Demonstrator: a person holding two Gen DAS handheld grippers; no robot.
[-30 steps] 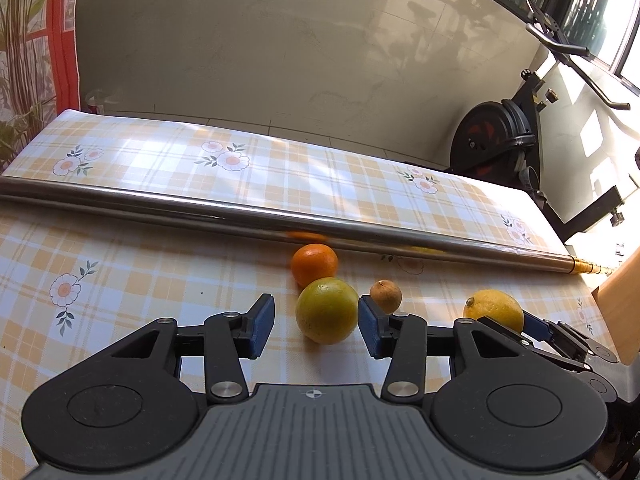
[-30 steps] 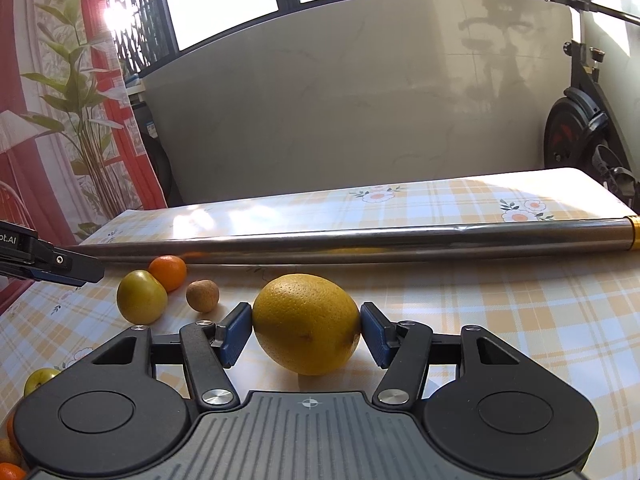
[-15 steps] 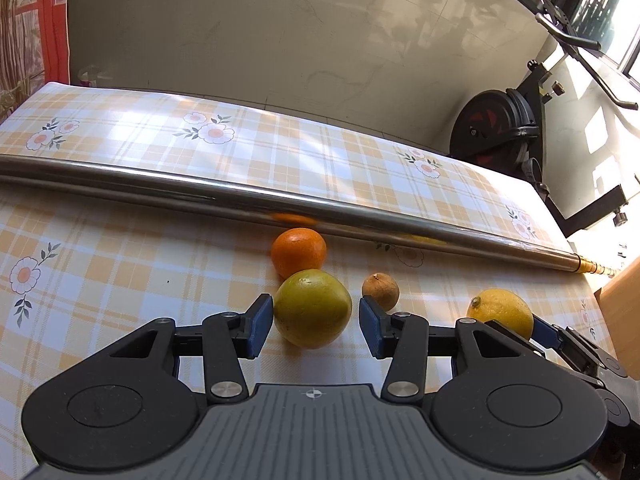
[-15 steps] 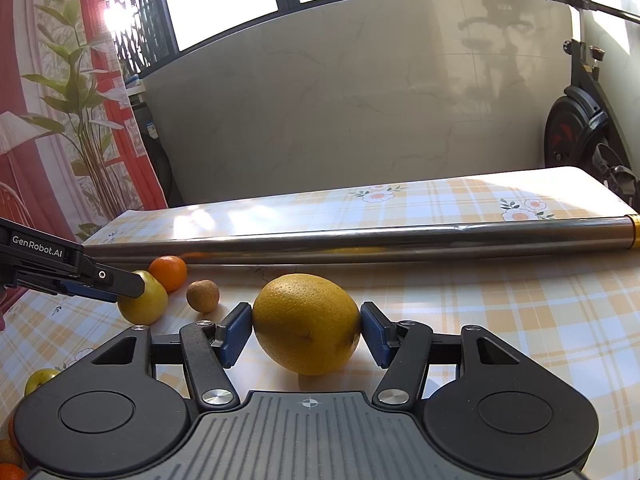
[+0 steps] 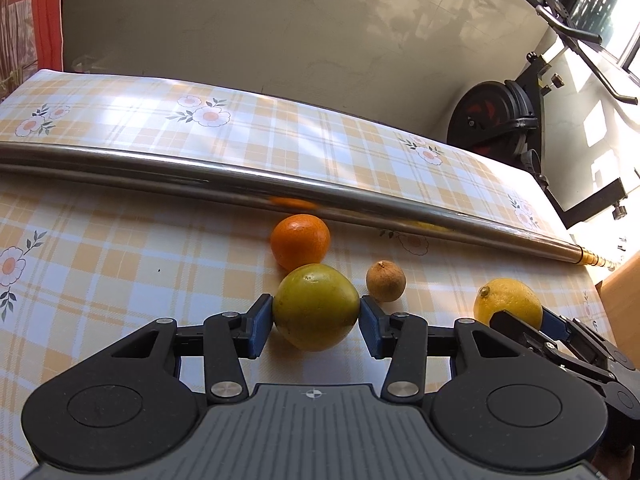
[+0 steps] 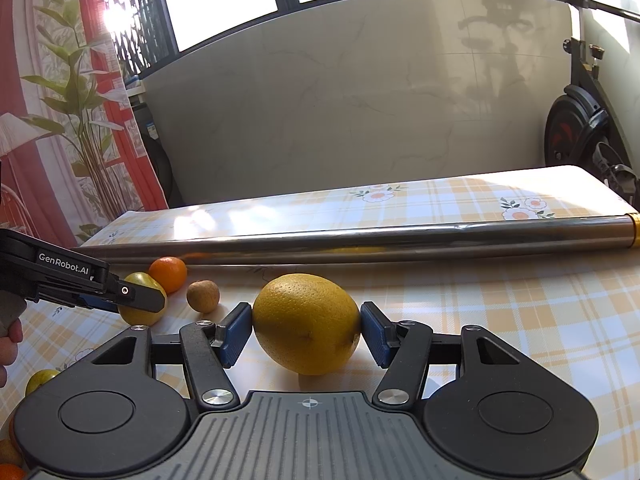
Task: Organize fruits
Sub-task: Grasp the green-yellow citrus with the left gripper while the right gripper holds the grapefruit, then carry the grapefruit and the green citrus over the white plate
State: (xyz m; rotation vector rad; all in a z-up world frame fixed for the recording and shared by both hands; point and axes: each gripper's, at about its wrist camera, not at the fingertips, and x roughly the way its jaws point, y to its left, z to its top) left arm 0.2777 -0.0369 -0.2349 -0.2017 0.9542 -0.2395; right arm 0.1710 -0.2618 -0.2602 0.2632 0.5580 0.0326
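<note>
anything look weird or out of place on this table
Yes: a long metal pole lies across the tablecloth just behind the orange, an odd thing among fruit. No spills or damage show.

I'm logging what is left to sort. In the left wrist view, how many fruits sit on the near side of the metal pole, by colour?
Orange: 1, the mandarin
Yellow-green: 1, the yellow-green fruit
Brown: 1, the small brown fruit
Yellow: 1, the yellow citrus
Total: 4
</note>
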